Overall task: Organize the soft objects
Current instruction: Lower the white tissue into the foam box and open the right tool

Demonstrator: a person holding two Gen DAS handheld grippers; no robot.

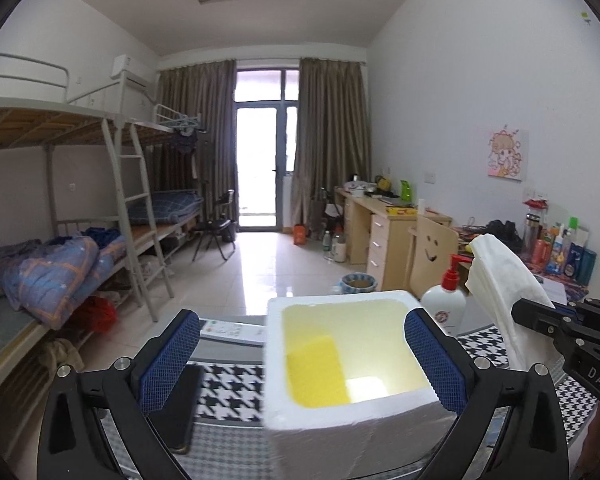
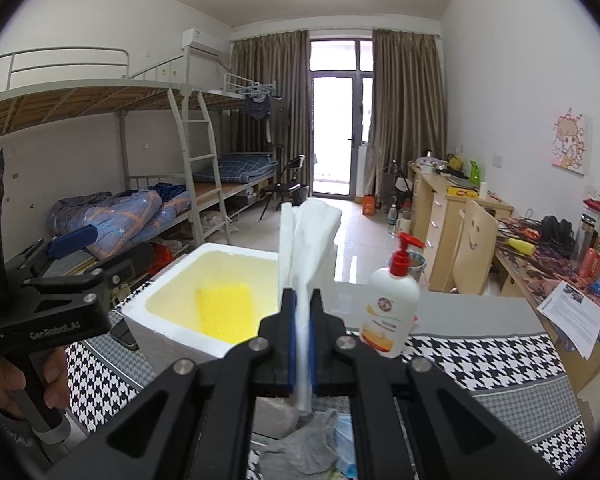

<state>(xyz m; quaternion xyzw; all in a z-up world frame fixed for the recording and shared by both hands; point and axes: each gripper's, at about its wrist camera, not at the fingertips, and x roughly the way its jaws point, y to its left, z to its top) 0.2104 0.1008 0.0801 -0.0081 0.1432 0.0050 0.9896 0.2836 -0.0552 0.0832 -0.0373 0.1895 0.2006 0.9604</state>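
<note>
Upright, white cloth [image 2: 306, 240] between right gripper [image 2: 303, 312] pads

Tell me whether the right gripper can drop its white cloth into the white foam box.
Probably yes. The right gripper holds the folded white cloth beside the open-topped white foam box; nothing blocks the way.

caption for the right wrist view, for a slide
Right gripper pinches a white cloth upright beside the foam box holding a yellow sponge.
</note>
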